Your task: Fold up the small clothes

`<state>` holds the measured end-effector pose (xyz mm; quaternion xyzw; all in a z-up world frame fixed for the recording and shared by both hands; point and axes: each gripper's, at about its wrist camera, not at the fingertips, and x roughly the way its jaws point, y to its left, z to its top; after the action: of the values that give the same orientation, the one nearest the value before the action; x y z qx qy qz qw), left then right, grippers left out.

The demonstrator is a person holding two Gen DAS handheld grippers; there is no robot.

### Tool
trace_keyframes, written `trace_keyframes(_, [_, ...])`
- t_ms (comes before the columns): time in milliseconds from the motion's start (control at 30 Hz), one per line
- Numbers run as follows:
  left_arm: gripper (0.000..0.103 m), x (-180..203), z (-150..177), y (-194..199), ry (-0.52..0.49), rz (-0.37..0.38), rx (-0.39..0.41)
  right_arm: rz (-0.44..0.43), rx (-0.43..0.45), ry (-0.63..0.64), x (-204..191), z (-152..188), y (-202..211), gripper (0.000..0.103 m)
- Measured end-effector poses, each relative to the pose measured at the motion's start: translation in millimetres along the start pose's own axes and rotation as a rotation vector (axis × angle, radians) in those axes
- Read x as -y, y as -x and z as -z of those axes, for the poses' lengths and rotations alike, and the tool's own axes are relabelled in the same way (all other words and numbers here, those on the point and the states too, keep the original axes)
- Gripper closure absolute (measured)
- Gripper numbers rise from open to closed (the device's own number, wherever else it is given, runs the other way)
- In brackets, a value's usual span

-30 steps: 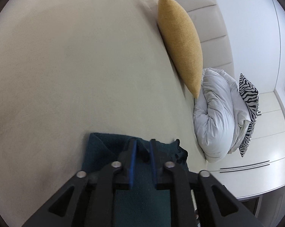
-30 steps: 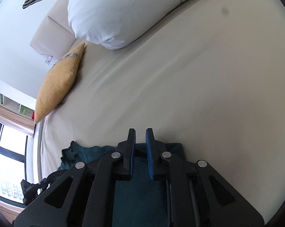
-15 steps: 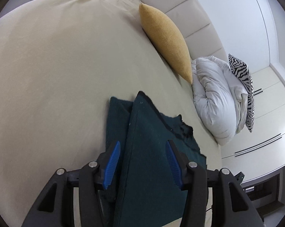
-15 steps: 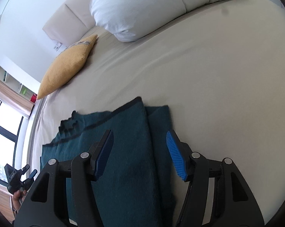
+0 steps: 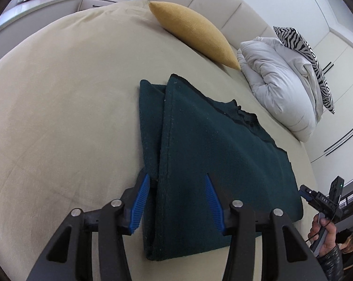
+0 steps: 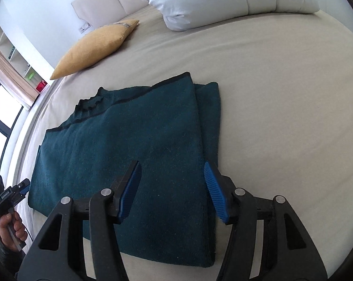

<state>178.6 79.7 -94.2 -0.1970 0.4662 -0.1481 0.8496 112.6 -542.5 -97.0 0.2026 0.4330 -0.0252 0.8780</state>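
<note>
A dark teal knitted sweater [image 5: 214, 154] lies folded flat on the beige bed [image 5: 59, 107]; it also shows in the right wrist view [image 6: 139, 140]. Its hem edge, with a black trim, is laid over the body near the collar. My left gripper [image 5: 176, 196] is open and empty, held above the sweater's near left edge. My right gripper [image 6: 171, 187] is open and empty, above the sweater's near right edge. Neither gripper touches the cloth.
A mustard cushion [image 5: 195, 30] and a rolled white duvet [image 5: 282, 86] with a zebra-print pillow [image 5: 312, 61] lie at the head of the bed. A nightstand [image 5: 101, 1] stands beyond. The other hand-held gripper [image 5: 321, 201] shows at the bed's edge.
Both grippers were shut on the sweater's edge a second ago. They opened, let go and drew back upward, leaving the sweater folded on the bed.
</note>
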Motion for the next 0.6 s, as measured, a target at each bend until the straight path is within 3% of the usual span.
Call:
trace_keyframes(100, [0.057,6,7,-1,-0.035,-0.018,-0.007,0.015,-0.008,0.023,0,3,-1,0.057])
trace_keyframes(200, [0.072,6,13,-6,-0.046,-0.033,-0.023,0.033,-0.022,0.041,1,2,-5,0.07])
trace_keyframes(267, [0.088,5,15,-7,-0.043,-0.036,-0.027,0.046,-0.023,0.045,2,2,-4,0.074])
trace_keyframes(433, [0.095,4,20,-4,-0.053,-0.038,-0.024,0.113,-0.022,0.067,1,1,-4,0.097])
trace_keyframes(600, [0.096,2,27,0,-0.044,-0.021,-0.016,0.14,0.002,0.073,-1,-3,0,0.099])
